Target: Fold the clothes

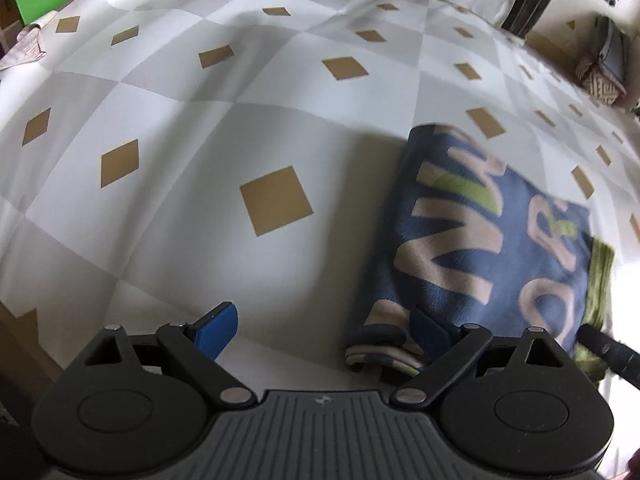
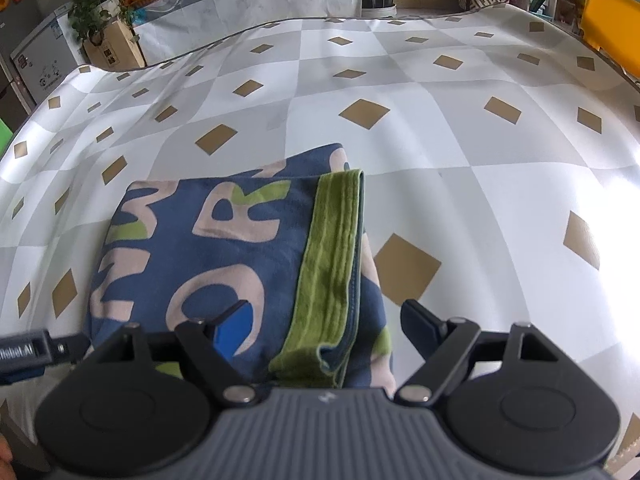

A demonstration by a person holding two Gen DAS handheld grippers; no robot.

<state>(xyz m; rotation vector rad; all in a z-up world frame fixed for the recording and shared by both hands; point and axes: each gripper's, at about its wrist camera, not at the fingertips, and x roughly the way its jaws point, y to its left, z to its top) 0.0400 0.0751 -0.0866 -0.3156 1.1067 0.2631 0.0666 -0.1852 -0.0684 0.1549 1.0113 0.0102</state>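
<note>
Blue lettered garment point(image 2: 224, 248) lies folded into a compact rectangle, green waistband point(image 2: 332, 256) on top, on the checkered tablecloth point(image 2: 460, 128), both left gripper point(image 1: 324, 332) and right gripper point(image 2: 328, 328) spread wide, empty, at its near edge—looks folded, or one fold left.

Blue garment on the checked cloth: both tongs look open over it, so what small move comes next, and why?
Probably lift both tongs clear. The blue garment already lies as a compact folded stack on the checked cloth, green band on top. The left tongs and right tongs are open, gripping nothing, so only withdrawal, or a light press, seems left.
</note>
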